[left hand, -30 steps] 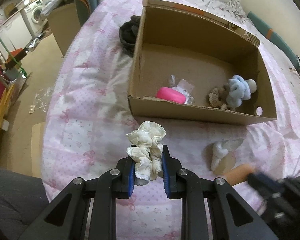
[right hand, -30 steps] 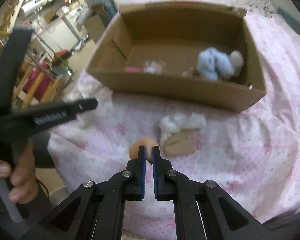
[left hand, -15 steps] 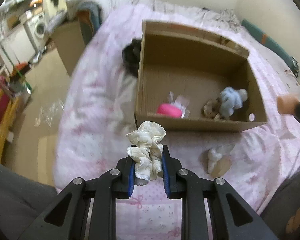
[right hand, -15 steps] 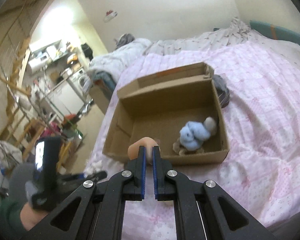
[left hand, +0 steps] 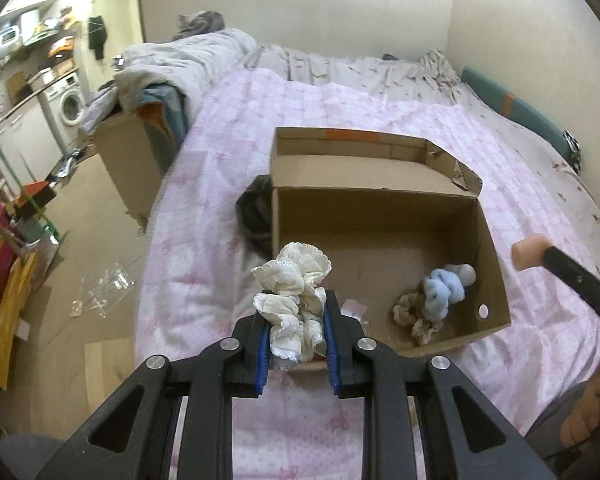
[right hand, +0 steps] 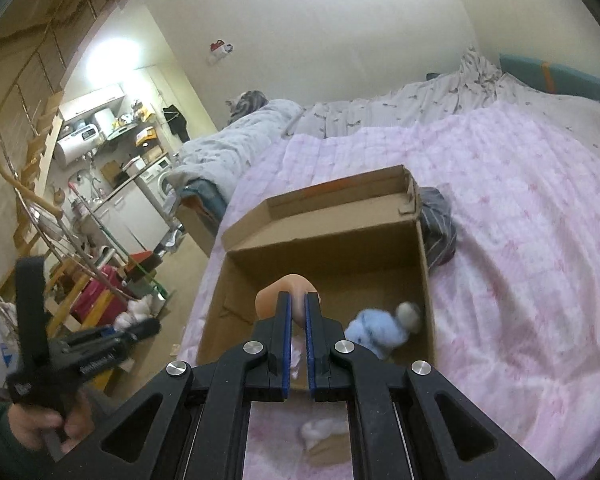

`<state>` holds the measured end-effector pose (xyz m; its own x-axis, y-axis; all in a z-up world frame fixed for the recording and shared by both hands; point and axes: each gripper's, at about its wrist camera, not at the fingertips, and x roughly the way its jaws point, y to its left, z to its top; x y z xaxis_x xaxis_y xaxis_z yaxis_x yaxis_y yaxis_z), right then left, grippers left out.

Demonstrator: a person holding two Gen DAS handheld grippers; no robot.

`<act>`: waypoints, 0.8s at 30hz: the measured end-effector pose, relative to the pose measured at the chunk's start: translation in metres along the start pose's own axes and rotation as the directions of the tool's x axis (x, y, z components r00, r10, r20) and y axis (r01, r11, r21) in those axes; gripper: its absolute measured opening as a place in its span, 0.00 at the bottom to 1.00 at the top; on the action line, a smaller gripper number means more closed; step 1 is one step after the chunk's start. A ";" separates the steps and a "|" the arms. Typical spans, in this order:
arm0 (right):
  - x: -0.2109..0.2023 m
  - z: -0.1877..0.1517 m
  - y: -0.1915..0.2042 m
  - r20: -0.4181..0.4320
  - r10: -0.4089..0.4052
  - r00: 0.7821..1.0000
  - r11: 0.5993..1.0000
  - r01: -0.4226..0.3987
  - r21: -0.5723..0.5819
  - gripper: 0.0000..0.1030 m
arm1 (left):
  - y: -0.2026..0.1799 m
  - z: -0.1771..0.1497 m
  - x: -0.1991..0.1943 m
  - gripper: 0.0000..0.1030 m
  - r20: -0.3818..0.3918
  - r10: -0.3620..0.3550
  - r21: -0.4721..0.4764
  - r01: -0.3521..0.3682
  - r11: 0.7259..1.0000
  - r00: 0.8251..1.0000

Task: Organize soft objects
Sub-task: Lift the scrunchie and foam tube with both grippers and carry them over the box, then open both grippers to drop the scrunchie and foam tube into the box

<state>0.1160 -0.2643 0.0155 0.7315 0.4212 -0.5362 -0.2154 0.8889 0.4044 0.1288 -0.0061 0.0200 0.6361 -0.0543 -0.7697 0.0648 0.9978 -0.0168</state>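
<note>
Covering the bed, a pink patterned quilt [left hand: 380,120] carries an open brown cardboard box [left hand: 380,216]; kitchen clutter and a white washing machine [left hand: 74,102] lie beyond. Inside the box sit a pale blue fluffy scrunchie [left hand: 444,290] and a tan one [left hand: 414,316]. Above its near wall, the left gripper [left hand: 296,334] pinches a cream frilly scrunchie [left hand: 294,292]; the right gripper [right hand: 296,312] clamps a peach foam sponge [right hand: 288,292]. A dark cloth [left hand: 254,212] lies beside the box.

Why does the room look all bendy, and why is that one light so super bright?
Right wrist view: the fisheye lens curves the walls, and the kitchen lamp glares white; the other gripper's handle is smeared. Left wrist view: the cardboard box looks sharp, the edges bulge and darken.
</note>
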 end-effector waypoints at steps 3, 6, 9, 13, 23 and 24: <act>0.014 0.003 -0.006 -0.015 -0.008 1.000 1.000 0.008 0.003 0.08 | -0.006 0.008 0.012 0.20 -0.013 -0.016 0.013 0.017 1.000 1.000; 0.029 -0.001 -0.012 -0.041 -0.015 0.999 1.000 0.016 0.013 0.08 | -0.013 0.012 0.030 0.20 -0.042 -0.040 0.016 0.040 0.999 0.998; 0.041 -0.008 -0.018 -0.070 -0.018 0.997 0.999 0.021 0.039 0.08 | -0.018 0.010 0.047 0.21 -0.073 -0.027 0.013 0.028 1.000 0.997; 0.055 -0.016 -0.025 -0.108 -0.039 0.993 0.998 0.044 0.050 0.08 | -0.025 0.001 0.071 0.21 -0.102 -0.014 0.021 0.017 1.000 0.995; 0.082 -0.032 -0.032 -0.228 -0.060 0.972 0.997 0.069 0.032 0.08 | -0.018 -0.007 0.087 0.21 -0.134 -0.043 -0.046 0.038 0.998 0.990; 0.085 -0.033 -0.031 -0.238 -0.061 0.969 0.997 0.069 0.027 0.08 | -0.018 -0.007 0.088 0.21 -0.136 -0.044 -0.047 0.038 0.998 0.990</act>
<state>0.1631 -0.2505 -0.0673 0.5680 0.3972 -0.7208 -0.1469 0.9107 0.3861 0.1782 -0.0283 -0.0523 0.5224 -0.0921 -0.8477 0.0525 0.9957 -0.0758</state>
